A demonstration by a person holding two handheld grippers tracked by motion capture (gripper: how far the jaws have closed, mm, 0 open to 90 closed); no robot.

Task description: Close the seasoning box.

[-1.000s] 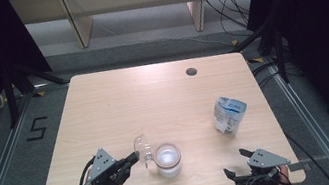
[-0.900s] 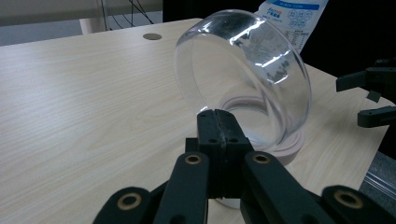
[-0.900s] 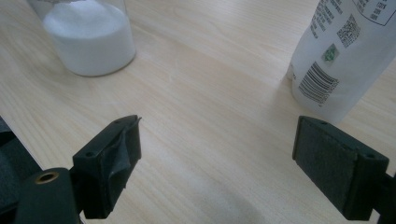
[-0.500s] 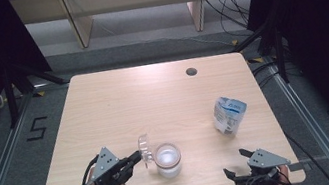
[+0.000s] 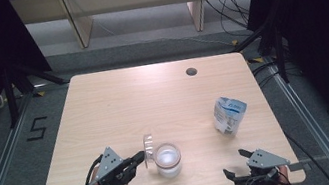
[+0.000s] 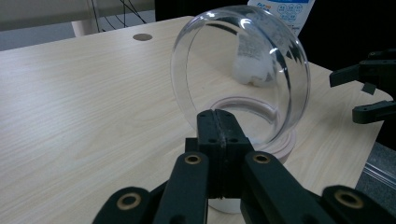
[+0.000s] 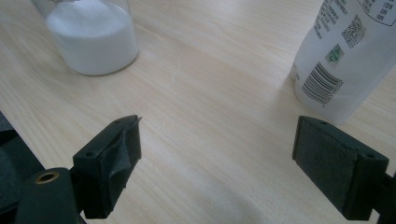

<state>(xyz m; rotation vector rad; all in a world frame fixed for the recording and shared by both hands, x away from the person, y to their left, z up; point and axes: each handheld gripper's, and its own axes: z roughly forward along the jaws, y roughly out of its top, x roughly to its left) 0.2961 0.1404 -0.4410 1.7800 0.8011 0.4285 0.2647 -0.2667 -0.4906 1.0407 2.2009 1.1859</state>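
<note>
1. Clear plastic, round and see-through, the lid [image 6: 240,79] stands upright on its edge, tilted open above the jar's mouth; its rim looks thick and glossy in the left gripper view.
2. Pinched at the lid's lower edge, the left gripper [image 5: 139,157] has its two black jaws pressed flat together on that rim, with no gap showing between them.
3. Just right of the lid in the high view stands the jar [image 5: 167,160], a clear glass with a pale pinkish rim, near the front edge of the wooden table [image 5: 119,105].
4. White powder [image 7: 91,39] fills the lower part of the jar, seen in the right gripper view.
5. Farther right on the table stands a white pouch [image 5: 229,114] with blue print and a barcode, upright and well apart from the jar.
6. At the table's front right corner, the right gripper [image 5: 236,164] has its jaws spread wide with nothing between them, over bare wood.
</note>
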